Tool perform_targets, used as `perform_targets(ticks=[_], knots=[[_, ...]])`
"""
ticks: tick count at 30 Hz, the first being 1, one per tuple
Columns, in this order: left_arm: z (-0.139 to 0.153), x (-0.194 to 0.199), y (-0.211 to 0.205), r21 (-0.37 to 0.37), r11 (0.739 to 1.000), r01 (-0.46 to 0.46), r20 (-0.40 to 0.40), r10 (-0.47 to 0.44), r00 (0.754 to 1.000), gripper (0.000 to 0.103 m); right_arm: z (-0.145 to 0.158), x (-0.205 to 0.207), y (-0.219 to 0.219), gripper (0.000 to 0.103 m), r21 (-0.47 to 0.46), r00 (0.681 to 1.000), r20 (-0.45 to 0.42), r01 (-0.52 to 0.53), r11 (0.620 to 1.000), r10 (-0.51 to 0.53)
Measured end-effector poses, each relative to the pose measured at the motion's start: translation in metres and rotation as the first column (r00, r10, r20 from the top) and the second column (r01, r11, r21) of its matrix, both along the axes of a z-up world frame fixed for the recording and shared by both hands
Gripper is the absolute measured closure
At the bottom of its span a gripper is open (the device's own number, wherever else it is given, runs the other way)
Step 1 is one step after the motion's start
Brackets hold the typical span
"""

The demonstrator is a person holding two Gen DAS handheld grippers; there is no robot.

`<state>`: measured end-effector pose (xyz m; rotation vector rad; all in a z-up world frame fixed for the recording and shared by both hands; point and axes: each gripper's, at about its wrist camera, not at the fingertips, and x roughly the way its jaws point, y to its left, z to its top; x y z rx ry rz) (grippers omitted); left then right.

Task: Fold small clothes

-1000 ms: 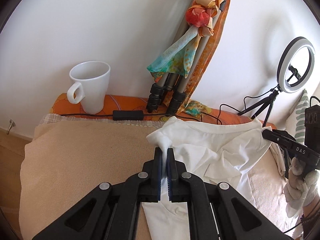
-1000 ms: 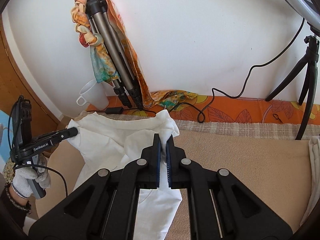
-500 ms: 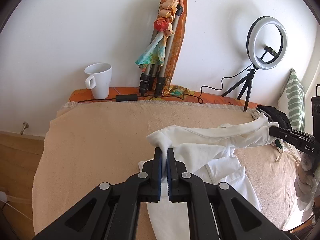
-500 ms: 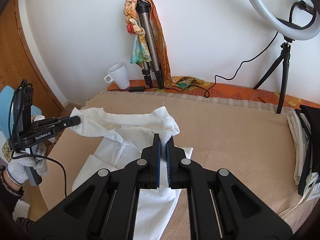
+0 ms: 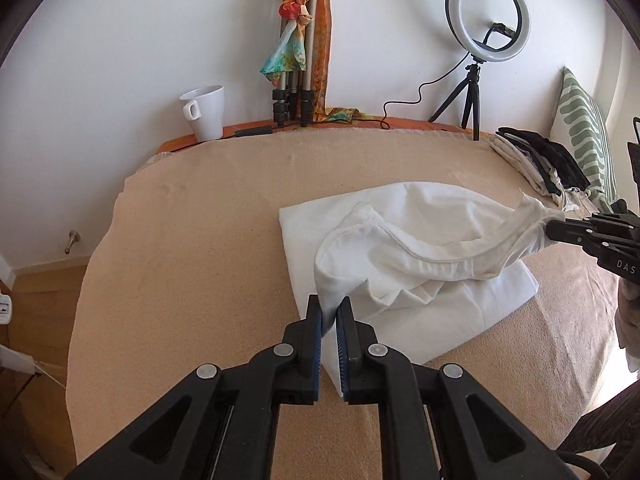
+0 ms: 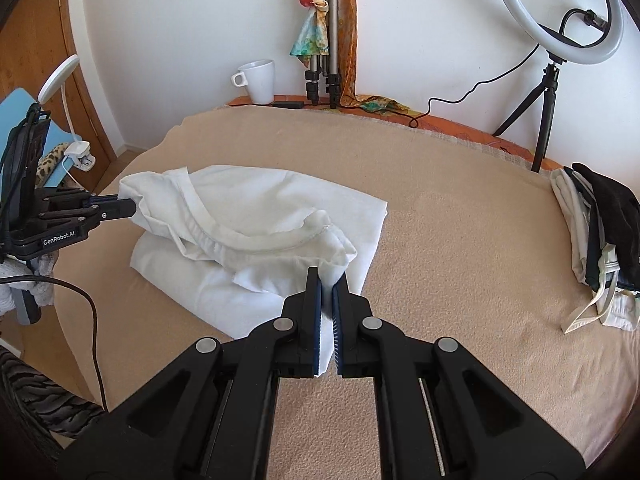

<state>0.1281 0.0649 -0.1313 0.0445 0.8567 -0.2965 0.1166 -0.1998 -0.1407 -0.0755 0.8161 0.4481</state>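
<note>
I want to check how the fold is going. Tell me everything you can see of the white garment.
The white garment looks like a soft cotton T-shirt with a ribbed neckband. Its lower layer lies flat as a rough rectangle on the beige blanket. The collar end is doubled over it, slack and creased, not yet laid flat. The left gripper pinches one corner of that end, though its jaws have just been opening; the right gripper is shut on the other.
</note>
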Motion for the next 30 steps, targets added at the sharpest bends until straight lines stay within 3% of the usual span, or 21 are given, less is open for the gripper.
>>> perform_targets(ticks=[7,10,12,14,15,16,18,20,26,27,30], knots=[[0.0,-0.042,0.026,-0.002,1.0,0.005,-0.01,-0.005,1.0,0.092,-0.003,-0.037,-0.006,0.097,-0.078,0.998,0.023,-0.048,0.996,0.05],[0.001,-0.051,0.044,-0.037,0.998,-0.043,-0.015,0.043,0.999,0.082,-0.003,-0.046,-0.02,0.096,-0.022,1.0,-0.002,-0.027,0.999,0.027],[0.0,-0.045,0.061,-0.117,0.988,-0.103,-0.056,0.097,0.994,0.078,-0.007,-0.041,-0.03,0.091,0.037,0.998,-0.053,0.022,0.999,-0.02],[-0.002,-0.037,0.076,-0.219,0.959,-0.179,-0.117,0.157,0.981,0.068,-0.013,-0.035,-0.038,0.076,0.102,0.993,-0.102,0.069,0.992,-0.058],[-0.003,-0.033,0.082,-0.261,0.941,-0.215,-0.141,0.183,0.973,0.068,-0.017,-0.03,-0.041,0.061,0.13,0.988,-0.13,0.102,0.986,-0.085],[-0.004,-0.03,0.086,-0.299,0.921,-0.25,-0.164,0.208,0.964,0.067,-0.021,-0.025,-0.046,0.054,0.159,0.981,-0.162,0.135,0.978,-0.109],[-0.008,-0.024,0.09,-0.361,0.883,-0.301,-0.205,0.239,0.949,0.06,-0.03,-0.016,-0.053,0.054,0.232,0.964,-0.234,0.183,0.955,-0.128],[-0.016,-0.017,0.091,-0.429,0.841,-0.33,-0.256,0.237,0.937,0.047,-0.039,-0.009,-0.059,0.054,0.277,0.947,-0.287,0.223,0.935,-0.141],[-0.052,0.0,0.087,-0.552,0.716,-0.428,-0.422,0.203,0.884,0.048,-0.078,0.007,-0.075,0.054,0.386,0.874,-0.467,0.34,0.858,-0.136],[-0.055,0.002,0.084,-0.559,0.713,-0.424,-0.431,0.188,0.883,0.049,-0.082,0.008,-0.075,0.054,0.399,0.867,-0.482,0.35,0.847,-0.131],[-0.051,0.001,0.069,-0.538,0.763,-0.358,-0.403,0.14,0.904,0.063,-0.087,0.01,-0.074,0.054,0.434,0.865,-0.49,0.348,0.831,-0.107]])
